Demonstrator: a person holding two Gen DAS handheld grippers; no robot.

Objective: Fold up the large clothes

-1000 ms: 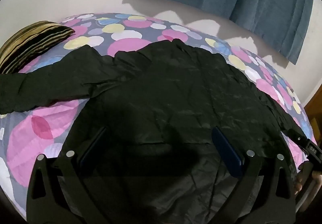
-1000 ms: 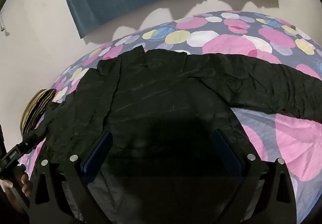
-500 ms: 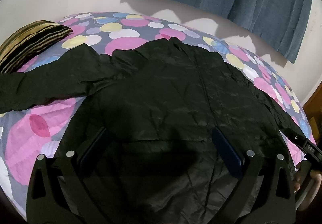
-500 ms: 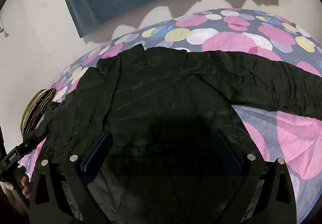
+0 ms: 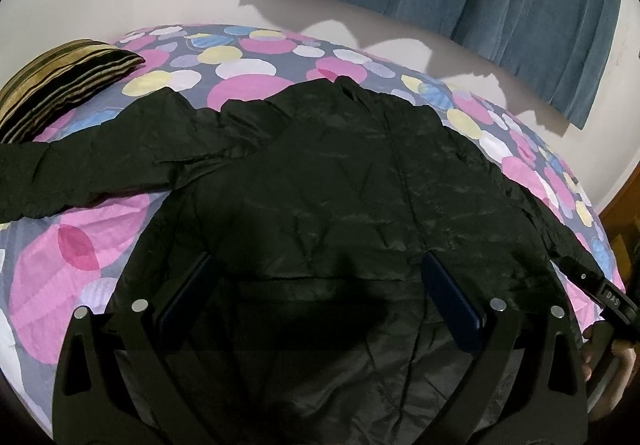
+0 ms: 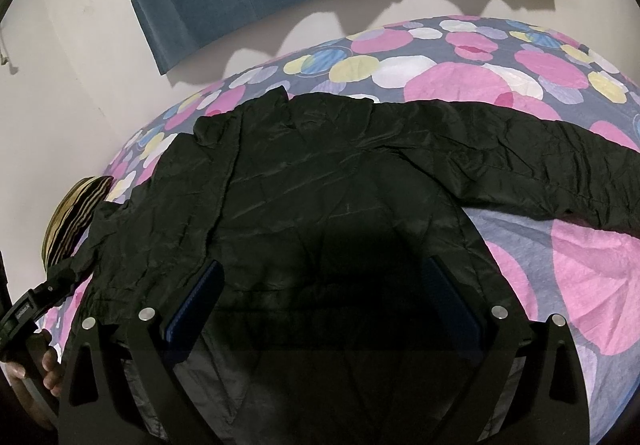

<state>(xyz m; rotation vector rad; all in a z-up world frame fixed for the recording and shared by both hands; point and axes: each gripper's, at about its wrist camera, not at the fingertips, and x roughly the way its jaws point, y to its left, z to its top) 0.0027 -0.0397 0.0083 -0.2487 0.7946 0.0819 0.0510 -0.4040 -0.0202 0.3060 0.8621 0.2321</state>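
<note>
- A black jacket (image 5: pixel 340 181) is being spread flat across the bed (image 5: pixel 248 81), its hem at the near edge.
- Both the left gripper (image 5: pixel 320 293) and the right gripper (image 6: pixel 324 297) are being held with jaws wide, gripping nothing.
- The slippery fabric is likely being risked: a shallow pinch could be slipping, skewing the fold.

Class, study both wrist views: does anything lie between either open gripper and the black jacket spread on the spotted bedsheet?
Nothing visible does. The left gripper and right gripper both hang open directly over the black jacket. The striped cushion sits off at the bedsheet's far edge.
</note>
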